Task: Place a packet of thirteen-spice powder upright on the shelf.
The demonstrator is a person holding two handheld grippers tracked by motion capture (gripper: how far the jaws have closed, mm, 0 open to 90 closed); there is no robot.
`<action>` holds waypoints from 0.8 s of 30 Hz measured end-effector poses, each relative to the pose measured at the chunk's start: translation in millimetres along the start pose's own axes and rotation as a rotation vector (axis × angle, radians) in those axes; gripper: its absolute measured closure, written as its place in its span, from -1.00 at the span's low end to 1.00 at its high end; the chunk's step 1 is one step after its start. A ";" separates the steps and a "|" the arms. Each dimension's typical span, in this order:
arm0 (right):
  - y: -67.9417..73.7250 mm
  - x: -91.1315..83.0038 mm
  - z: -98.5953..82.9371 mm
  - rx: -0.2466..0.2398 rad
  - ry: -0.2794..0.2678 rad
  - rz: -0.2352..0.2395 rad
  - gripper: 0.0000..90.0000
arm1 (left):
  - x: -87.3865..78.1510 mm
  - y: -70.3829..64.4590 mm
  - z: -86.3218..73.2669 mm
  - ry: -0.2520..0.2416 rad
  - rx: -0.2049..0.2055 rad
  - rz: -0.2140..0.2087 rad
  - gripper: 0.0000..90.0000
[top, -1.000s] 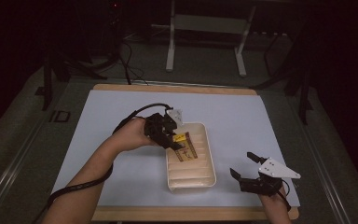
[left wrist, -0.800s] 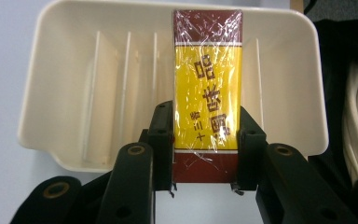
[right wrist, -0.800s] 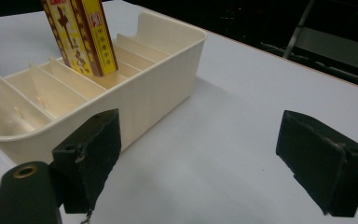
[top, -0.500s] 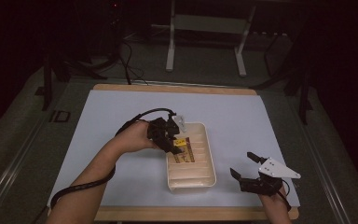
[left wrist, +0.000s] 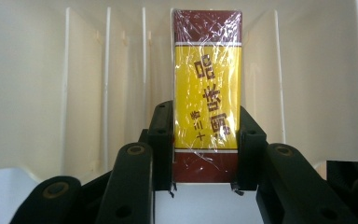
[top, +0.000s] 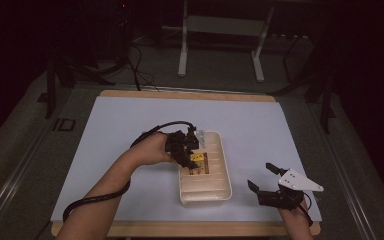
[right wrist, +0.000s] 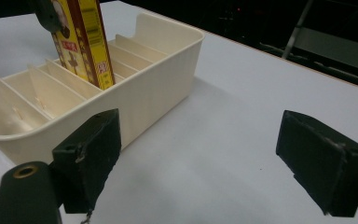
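Note:
A cream plastic tray (top: 215, 192) with several thin dividers lies in the middle of the white table. My left gripper (left wrist: 206, 140) is shut on a yellow and dark red wrapped box (left wrist: 208, 93), gripping its narrow sides. The box (top: 198, 163) stands on end, tilted, with its lower end down in a slot near the tray's middle (right wrist: 89, 37). At the table's front right, my right gripper (top: 264, 176) rests open with nothing between its jaws, which point toward the tray's long side (right wrist: 135, 107).
The white table top (top: 130, 130) has a wooden edge at front and back. Beyond the table, a metal stand (top: 220, 35) and cables sit on the dark floor. The left gripper's cable (top: 95, 200) loops along the forearm.
My left gripper has carried the box a little farther along the tray toward its middle and lowered it between the dividers. The right gripper has stayed still.

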State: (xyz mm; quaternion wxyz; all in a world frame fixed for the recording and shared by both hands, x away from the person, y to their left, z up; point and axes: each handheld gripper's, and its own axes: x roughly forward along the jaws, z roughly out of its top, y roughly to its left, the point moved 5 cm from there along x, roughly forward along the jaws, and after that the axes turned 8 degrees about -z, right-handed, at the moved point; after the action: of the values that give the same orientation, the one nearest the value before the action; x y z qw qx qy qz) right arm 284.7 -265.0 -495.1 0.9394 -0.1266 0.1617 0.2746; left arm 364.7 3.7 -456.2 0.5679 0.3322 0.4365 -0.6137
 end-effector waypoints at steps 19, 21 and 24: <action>-0.3 -0.2 0.0 0.003 -0.001 0.001 -0.69 | 15.4 0.5 8.7 -0.010 0.004 -0.002 0.49; -0.4 0.1 -0.2 0.001 0.000 0.001 -0.69 | 15.2 0.2 8.7 -0.006 0.008 -0.001 0.48; 0.0 -0.3 0.1 0.002 0.000 0.002 -0.69 | 13.9 -0.2 8.7 -0.017 0.016 -0.003 0.44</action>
State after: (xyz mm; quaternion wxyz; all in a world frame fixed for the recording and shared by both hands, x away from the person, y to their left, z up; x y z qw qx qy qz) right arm 284.5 -265.1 -495.0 0.9393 -0.1255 0.1620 0.2752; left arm 363.5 -9.9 -465.2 0.5680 0.3309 0.4272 -0.6208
